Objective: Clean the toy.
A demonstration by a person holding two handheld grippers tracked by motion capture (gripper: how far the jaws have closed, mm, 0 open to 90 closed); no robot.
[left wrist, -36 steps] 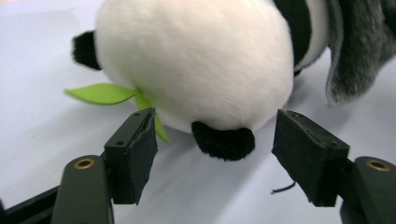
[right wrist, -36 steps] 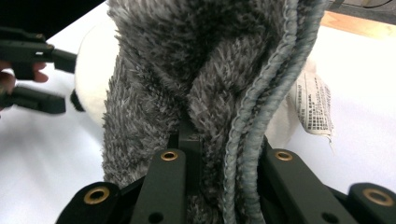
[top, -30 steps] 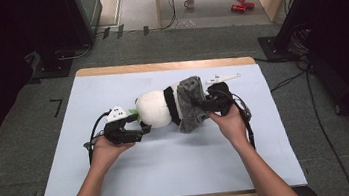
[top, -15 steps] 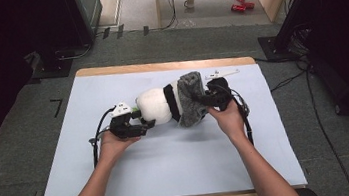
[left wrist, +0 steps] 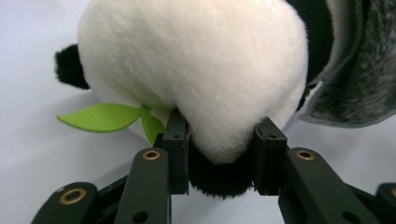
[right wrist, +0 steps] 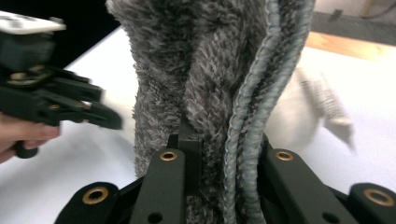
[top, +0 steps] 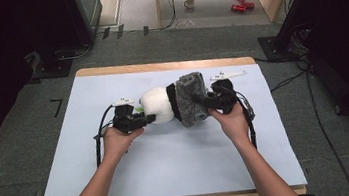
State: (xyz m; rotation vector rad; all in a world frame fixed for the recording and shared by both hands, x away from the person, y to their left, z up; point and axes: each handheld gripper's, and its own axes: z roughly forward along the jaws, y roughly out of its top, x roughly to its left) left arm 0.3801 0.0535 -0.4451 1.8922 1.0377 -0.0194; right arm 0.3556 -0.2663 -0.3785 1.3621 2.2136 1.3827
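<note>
At frame centre, the white-and-black plush panda toy (top: 159,105) is lying on the pale blue tabletop (top: 170,164), partly inside the grey fuzzy fabric pouch (top: 192,99). Your left gripper (left wrist: 219,144) fingers, just closing, are pinching the panda's end; your right gripper (right wrist: 224,154) is clamping the pouch's edge.

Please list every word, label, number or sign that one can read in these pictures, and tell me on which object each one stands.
No text can be read in these pictures.
White plate on the left hand-held gripper: small dark marks, too small to read.
White plate on the right hand-held gripper: small dark marks, too blurred to read.
Panda plush toy, grey towel, blue table mat: no print visible.
</note>
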